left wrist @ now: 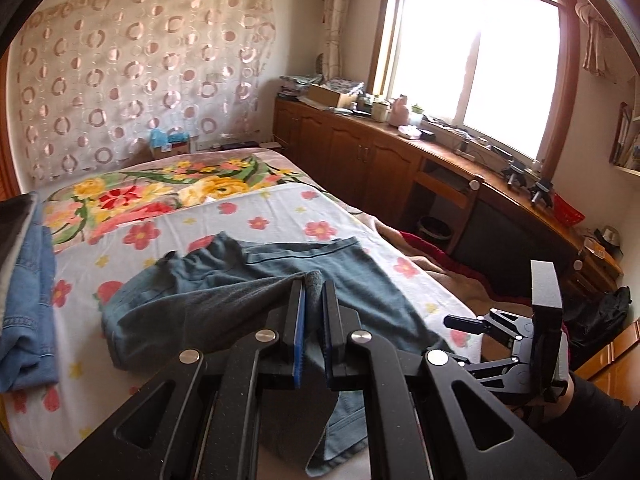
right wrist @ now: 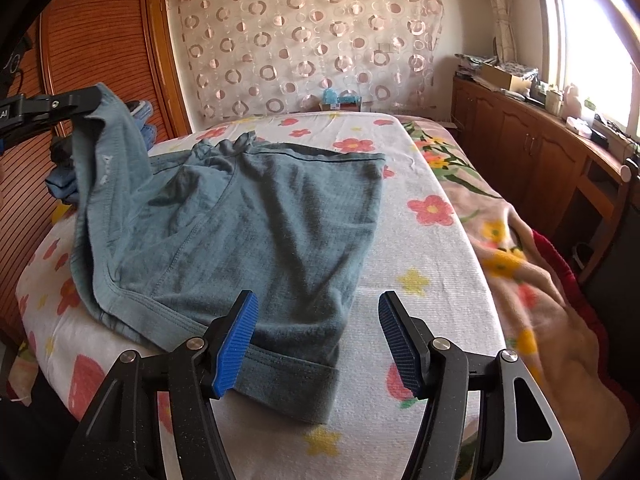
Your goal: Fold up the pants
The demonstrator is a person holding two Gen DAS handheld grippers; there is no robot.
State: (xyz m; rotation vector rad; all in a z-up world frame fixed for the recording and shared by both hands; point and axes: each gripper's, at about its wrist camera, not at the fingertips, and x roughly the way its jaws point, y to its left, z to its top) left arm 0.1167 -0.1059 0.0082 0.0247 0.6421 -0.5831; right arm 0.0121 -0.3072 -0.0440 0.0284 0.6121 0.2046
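Note:
Teal-grey pants (right wrist: 256, 216) lie on the flowered bed sheet (right wrist: 420, 248), one leg flat with its hem toward me. My left gripper (left wrist: 314, 292) is shut on the other leg's fabric (left wrist: 240, 284) and holds it lifted above the bed; in the right wrist view it shows at the far left (right wrist: 86, 110) with the leg (right wrist: 108, 148) hanging from it. My right gripper (right wrist: 318, 340) is open and empty, just above the flat leg's hem (right wrist: 280, 368). It also shows in the left wrist view (left wrist: 540, 320) at the right.
Blue denim clothes (left wrist: 28, 300) lie on the bed's left side. A flowered blanket (right wrist: 520, 260) covers the right side. Wooden cabinets (left wrist: 380, 160) with clutter stand under the window. A wooden wardrobe (right wrist: 100, 40) stands to the left.

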